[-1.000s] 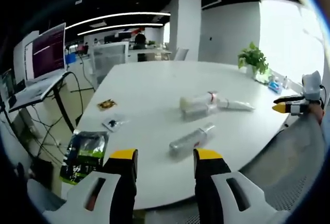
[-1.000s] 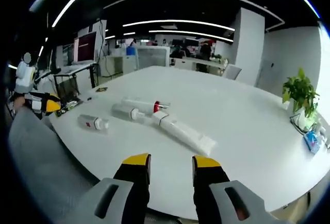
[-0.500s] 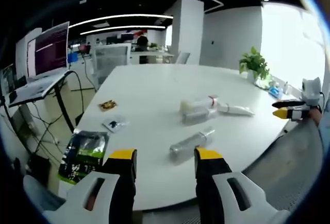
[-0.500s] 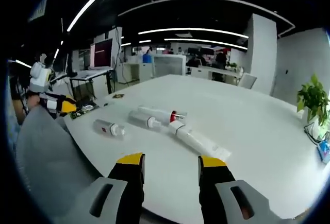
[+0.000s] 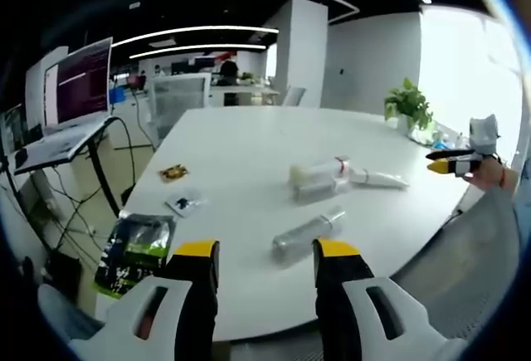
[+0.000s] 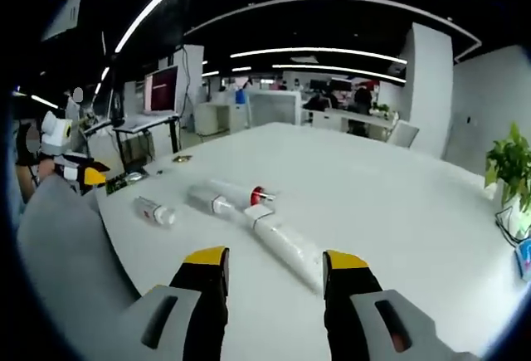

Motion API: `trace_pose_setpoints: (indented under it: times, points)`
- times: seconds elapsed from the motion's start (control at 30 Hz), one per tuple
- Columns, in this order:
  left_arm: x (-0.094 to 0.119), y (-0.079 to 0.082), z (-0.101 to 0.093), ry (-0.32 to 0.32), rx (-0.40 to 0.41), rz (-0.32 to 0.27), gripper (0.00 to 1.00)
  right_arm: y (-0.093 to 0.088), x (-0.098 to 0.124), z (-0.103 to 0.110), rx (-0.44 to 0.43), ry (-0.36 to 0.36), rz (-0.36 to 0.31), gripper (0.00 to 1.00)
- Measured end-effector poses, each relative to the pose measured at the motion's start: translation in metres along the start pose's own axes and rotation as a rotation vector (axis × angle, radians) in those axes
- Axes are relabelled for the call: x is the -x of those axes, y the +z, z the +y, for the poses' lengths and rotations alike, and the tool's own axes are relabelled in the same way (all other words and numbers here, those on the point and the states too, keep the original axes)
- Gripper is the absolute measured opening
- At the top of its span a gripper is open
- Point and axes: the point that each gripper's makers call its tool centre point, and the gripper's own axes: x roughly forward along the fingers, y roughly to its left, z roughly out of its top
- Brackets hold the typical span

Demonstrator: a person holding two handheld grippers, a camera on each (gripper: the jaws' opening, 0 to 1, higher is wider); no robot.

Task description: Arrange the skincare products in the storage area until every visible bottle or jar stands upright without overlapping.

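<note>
Left gripper view: left gripper (image 5: 265, 261) jaws apart, empty, held short of the table (image 5: 241, 141); clear bottle (image 5: 309, 230) lies flat just ahead, as 1.0 s ago.
Left gripper view, far side: right gripper (image 5: 452, 163) has risen slightly at the right edge.
Right gripper view: right gripper (image 6: 276, 267) jaws spread, empty; white tube (image 6: 282, 243) now lies between the jaw tips, closer than before.
Right gripper view, cluster: two bottles (image 6: 228, 197) lie touching; small bottle (image 6: 155, 210) apart.
Task meaning: nothing upright yet; approach only.

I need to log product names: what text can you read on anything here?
None is legible.
Bottles: labels blurred.
Red mark on the near bottle: too small.
Tube: no print visible.
Monitor: lines of text, too small.
Green packet: print blurred.
</note>
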Motion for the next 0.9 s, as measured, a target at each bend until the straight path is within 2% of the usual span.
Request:
trace_pose_setpoints:
  times: [0.27,0.5,0.67,0.83,0.9]
  points:
    - [0.000,-0.001,0.002,0.005,0.000,0.003,0.40,0.000,-0.027,-0.018,0.060,-0.002,0.053,0.45]
    - [0.000,-0.001,0.003,0.005,-0.004,0.005,0.40,-0.001,-0.054,-0.021,0.103,0.048,0.114,0.46]
    - [-0.001,-0.002,0.003,0.004,-0.010,0.009,0.40,-0.006,-0.069,-0.018,0.082,0.117,0.161,0.46]
    - [-0.001,-0.003,0.002,0.004,-0.012,0.015,0.39,-0.016,-0.083,-0.017,0.123,0.171,0.236,0.46]
    - [-0.001,-0.003,0.002,0.001,-0.013,0.018,0.39,-0.018,-0.090,-0.015,0.112,0.202,0.257,0.46]
